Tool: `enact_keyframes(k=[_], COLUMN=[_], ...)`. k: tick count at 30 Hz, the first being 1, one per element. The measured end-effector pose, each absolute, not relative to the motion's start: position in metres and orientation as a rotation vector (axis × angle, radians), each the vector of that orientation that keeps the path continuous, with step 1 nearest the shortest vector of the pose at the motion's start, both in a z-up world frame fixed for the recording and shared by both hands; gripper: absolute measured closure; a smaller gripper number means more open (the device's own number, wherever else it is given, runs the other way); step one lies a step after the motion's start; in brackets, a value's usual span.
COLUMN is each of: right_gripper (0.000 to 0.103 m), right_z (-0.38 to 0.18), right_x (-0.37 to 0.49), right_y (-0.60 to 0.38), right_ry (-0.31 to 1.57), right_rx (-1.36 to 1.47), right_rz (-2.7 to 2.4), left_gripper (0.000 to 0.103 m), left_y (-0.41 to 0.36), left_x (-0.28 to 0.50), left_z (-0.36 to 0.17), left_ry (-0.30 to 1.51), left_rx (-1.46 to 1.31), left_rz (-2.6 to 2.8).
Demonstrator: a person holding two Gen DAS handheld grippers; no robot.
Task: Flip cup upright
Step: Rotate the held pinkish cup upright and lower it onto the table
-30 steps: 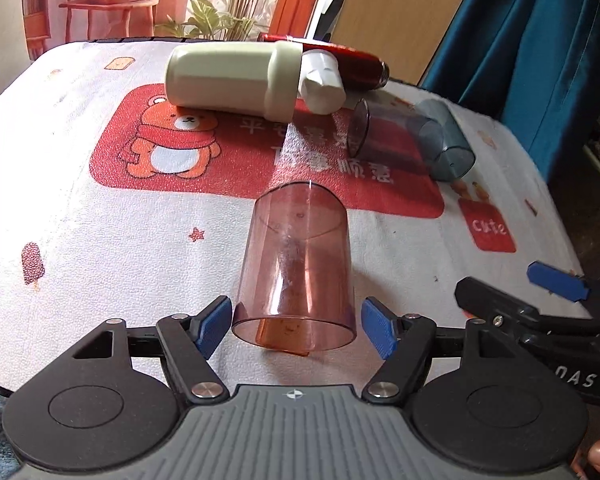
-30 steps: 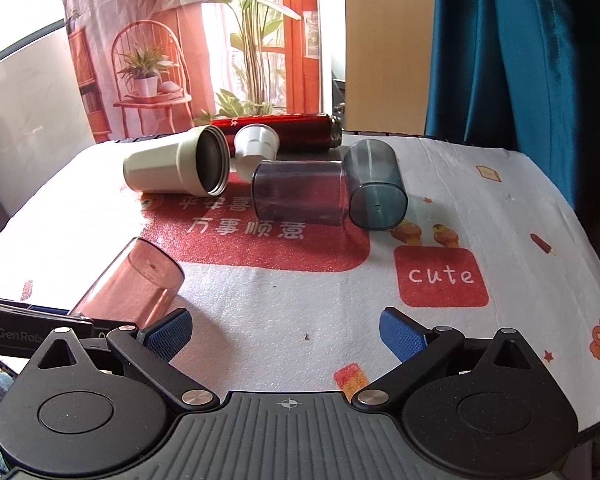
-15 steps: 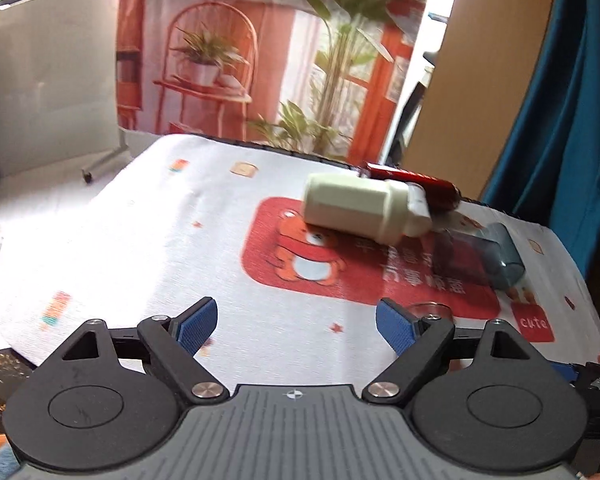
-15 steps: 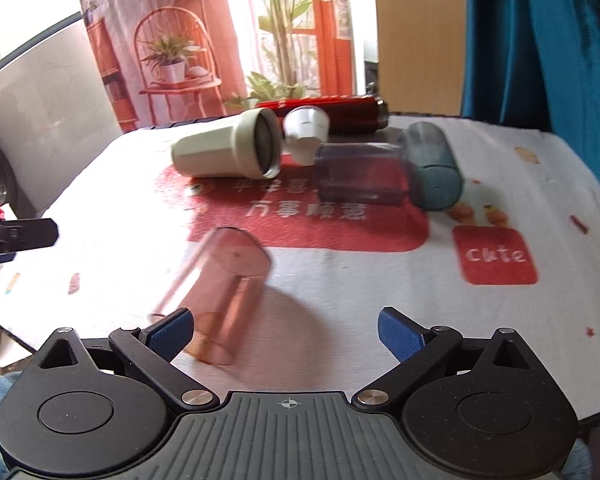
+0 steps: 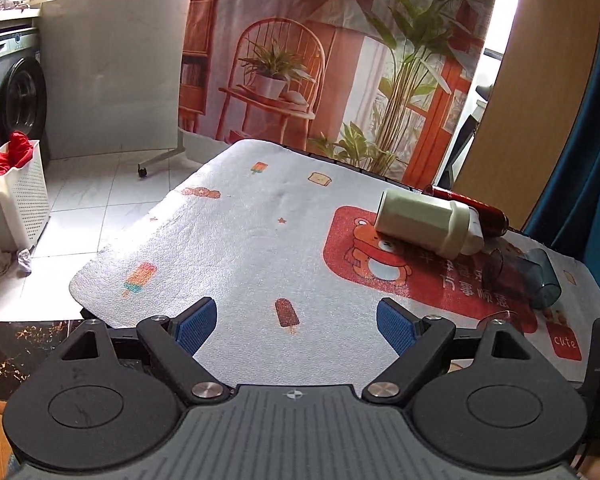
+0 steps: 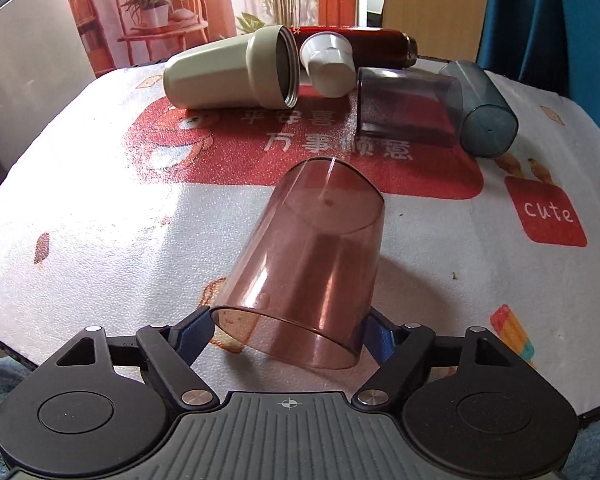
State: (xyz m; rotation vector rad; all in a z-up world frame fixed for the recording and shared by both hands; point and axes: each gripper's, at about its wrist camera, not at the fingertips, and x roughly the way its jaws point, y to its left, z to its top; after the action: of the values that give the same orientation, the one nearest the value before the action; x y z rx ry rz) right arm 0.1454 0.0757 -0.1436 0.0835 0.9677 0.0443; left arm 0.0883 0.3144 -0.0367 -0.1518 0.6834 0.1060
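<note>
Cup: pink cup (image 6: 312, 264) tilted, mouth toward me, near tabletop (image 6: 100, 208) front edge, well short of cream tumbler (image 6: 232, 72) | right tool (image 6: 290, 330): I have both pads against its rim end | left tool (image 5: 296, 320): wide apart, empty.

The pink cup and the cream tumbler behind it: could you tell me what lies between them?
In the right wrist view, only bare printed cloth separates the pink cup from the cream tumbler.

A translucent pink-brown cup (image 6: 312, 256) fills the frame's centre. Behind, upper centre: cream tumbler (image 6: 228, 74), glossy red flask (image 6: 364, 46), smoky grey cups (image 6: 408, 106). White tablecloth (image 6: 100, 208) bears red bear panel.
</note>
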Motion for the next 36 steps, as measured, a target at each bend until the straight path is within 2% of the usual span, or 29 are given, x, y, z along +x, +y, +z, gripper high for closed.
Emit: enact_keyframes(k=[13, 25, 36], right_gripper=[0.032, 0.036, 0.038], right_z=[-0.138, -0.101, -0.104], right_x=[0.133, 0.117, 0.127], right_y=[0.063, 0.064, 0.039], right_ry=[0.883, 0.751, 0.757], right_rx=[0.019, -0.057, 0.017], right_rz=[0.043, 0.077, 0.029], left_gripper=[0.013, 0.012, 0.011], left_y=[0.318, 0.314, 0.31], left_x=[0.08, 0.075, 0.074], left_z=[-0.041, -0.04, -0.043], left_ry=[0.696, 0.688, 0.697], left_rx=[-0.14, -0.137, -0.12], left_rz=[0.144, 0.105, 0.08])
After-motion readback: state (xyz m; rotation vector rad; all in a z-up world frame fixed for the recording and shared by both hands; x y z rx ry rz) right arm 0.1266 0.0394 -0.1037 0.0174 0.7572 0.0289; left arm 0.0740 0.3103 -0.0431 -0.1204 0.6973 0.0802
